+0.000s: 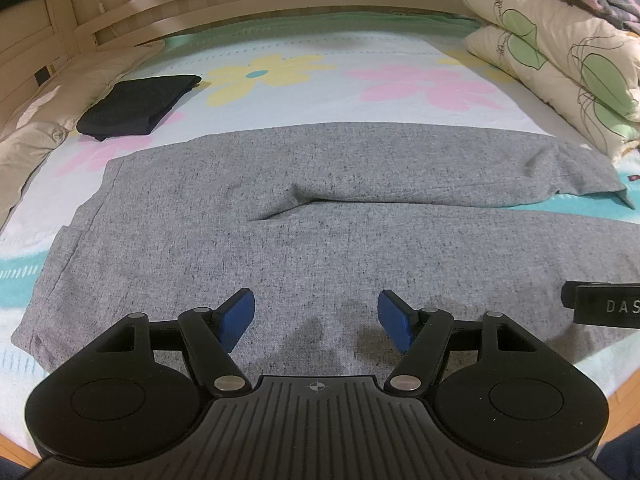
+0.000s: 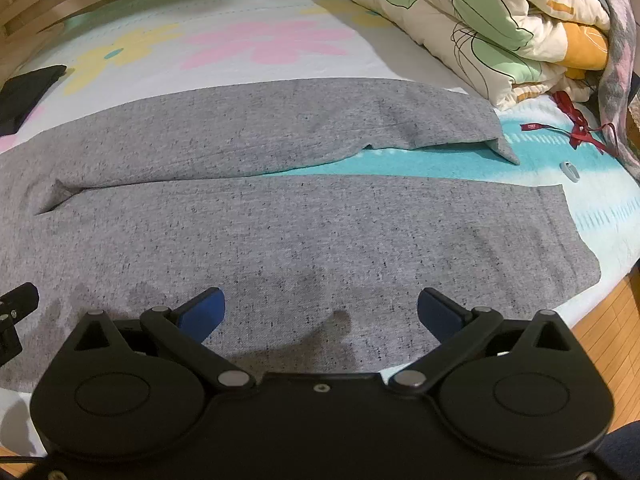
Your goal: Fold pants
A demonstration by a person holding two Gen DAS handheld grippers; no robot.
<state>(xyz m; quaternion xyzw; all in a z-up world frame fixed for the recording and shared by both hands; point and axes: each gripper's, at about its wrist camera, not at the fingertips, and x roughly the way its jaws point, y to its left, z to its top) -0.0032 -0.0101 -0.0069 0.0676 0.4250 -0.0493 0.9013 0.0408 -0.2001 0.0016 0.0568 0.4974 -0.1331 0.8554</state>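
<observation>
Grey pants lie flat and unfolded across a flower-printed bedsheet, waistband toward 9 o'clock and both legs stretching toward 3 o'clock with a narrow gap between them. Above the near leg, the left gripper hovers with its blue-padded jaws spread apart, holding nothing. The right gripper does likewise, jaws wide. A folded black garment sits at 10 o'clock, a rolled quilt at 2 o'clock.
</observation>
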